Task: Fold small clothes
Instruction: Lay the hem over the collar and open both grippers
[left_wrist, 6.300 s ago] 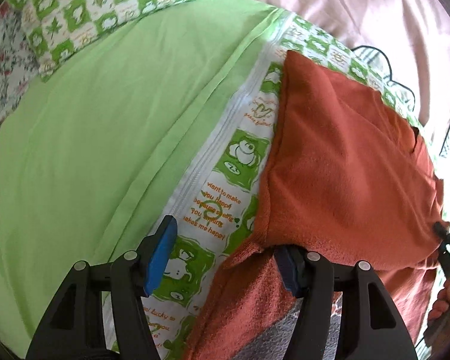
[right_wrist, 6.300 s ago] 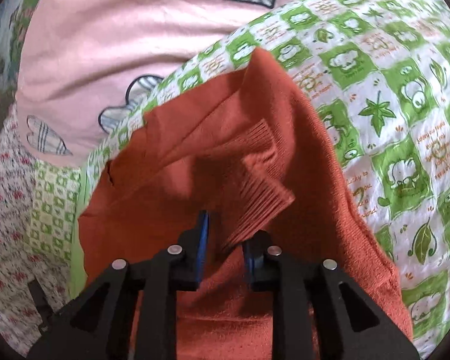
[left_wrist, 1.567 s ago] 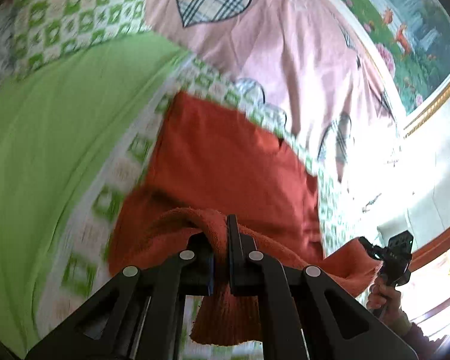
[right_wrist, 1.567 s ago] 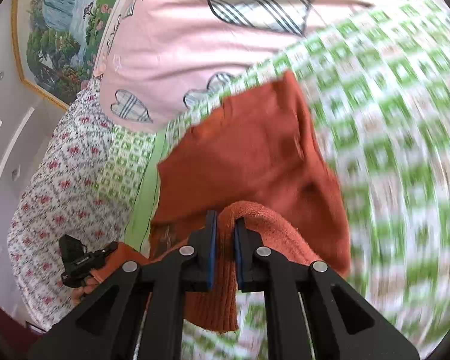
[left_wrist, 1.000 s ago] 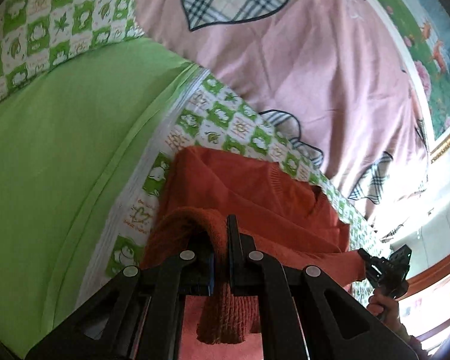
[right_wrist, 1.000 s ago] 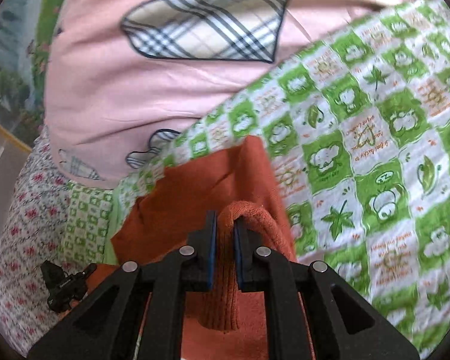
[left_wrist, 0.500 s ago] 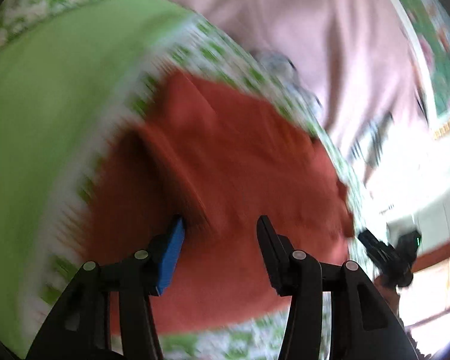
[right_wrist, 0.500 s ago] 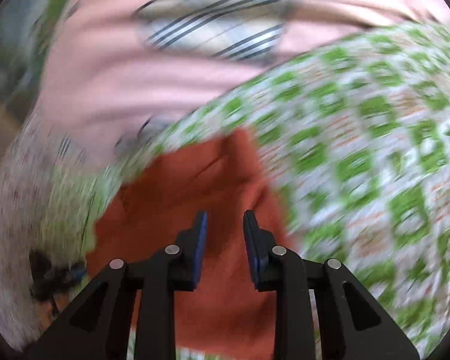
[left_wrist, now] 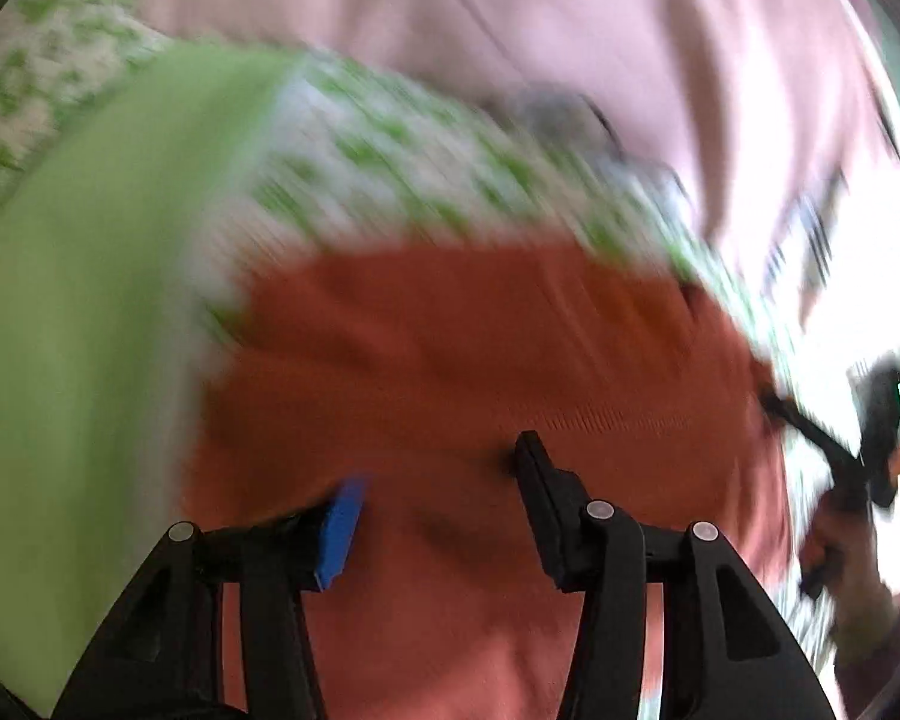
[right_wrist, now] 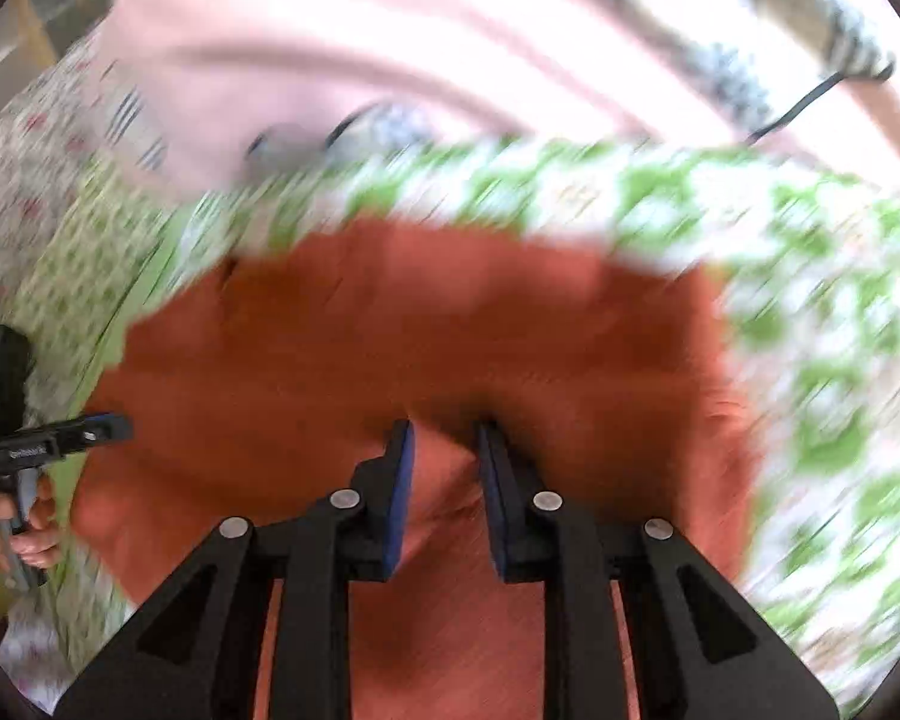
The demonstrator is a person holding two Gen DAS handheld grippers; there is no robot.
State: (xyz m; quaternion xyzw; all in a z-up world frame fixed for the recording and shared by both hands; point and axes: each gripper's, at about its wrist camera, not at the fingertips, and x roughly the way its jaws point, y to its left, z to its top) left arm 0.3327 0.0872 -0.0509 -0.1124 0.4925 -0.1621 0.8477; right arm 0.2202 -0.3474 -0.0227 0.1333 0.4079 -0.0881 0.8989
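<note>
Pink quilt [right_wrist: 390,18] cord, right view only

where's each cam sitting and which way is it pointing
Left wrist: on the left gripper, looking forward and down at the orange sweater; its open fingers show, and the right gripper at right.
Right wrist: on the right gripper, over the same sweater; its fingers and the left gripper show.
Shared: sweater, green-patterned bedding.

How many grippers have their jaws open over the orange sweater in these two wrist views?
2. The left gripper is open wide above the orange sweater's near edge; the right gripper is open more narrowly over the same sweater, on its other side.
</note>
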